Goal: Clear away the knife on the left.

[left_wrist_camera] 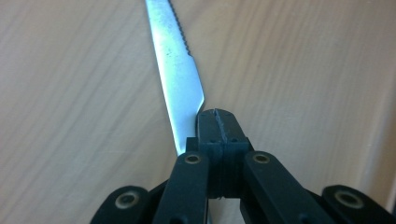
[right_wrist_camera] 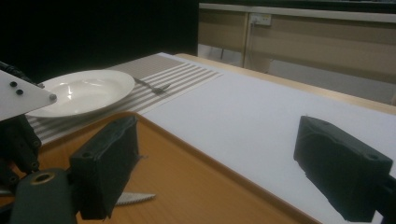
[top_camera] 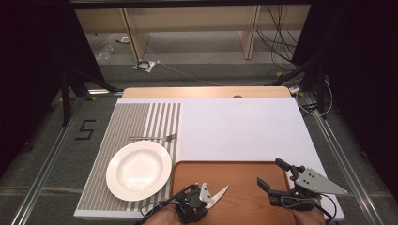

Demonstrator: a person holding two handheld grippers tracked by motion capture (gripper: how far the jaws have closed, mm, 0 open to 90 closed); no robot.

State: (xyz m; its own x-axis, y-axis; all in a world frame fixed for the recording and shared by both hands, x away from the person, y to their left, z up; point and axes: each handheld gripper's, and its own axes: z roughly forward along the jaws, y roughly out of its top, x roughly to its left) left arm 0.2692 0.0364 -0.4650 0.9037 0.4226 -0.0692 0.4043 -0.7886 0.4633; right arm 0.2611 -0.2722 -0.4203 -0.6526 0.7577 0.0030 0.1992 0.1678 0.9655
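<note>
Knife (left_wrist_camera: pixel 180 79) was clamped in L gripper (left_wrist_camera: pixel 219 122), jaws pinched together on it near the handle end of the blade, serrated edge running off toward top of the left gripper view. In high view the blade tip (top_camera: pixel 219 192) stuck out up-right from L gripper (top_camera: pixel 202 194) at bottom centre of frame, just over the brown tray (top_camera: pixel 244 171). Couldn't tell if the blade was touching the tray or a hair above it. Grip that far back prob chosen so the blade stays free and can be laid flat w/o the jaws fouling the surface.

R gripper (top_camera: pixel 273 174) sat at lower right over the tray's right part, jaws wide apart, nothing between them. In right gripper view its two black pads (right_wrist_camera: pixel 105 163) framed bare tray edge and white mat (right_wrist_camera: pixel 243 121), so it looked parked, out of L's way.

Outward: white plate (top_camera: pixel 139 169) lay left of the tray on the striped placemat (top_camera: pixel 129 119), rim close to the tray's left edge. Fork (top_camera: pixel 152 137) lay on the placemat just above the plate in frame, tines pointing right. White mat covered the rest of the tabletop, wood table edge (top_camera: pixel 202 92) showing beyond it.

Judgement: layout reads as a place setting, plate + fork already down, knife the piece in hand. Next move likely carry it left to the placemat beside the plate; risk is the thin blade twisting in the pinch.
</note>
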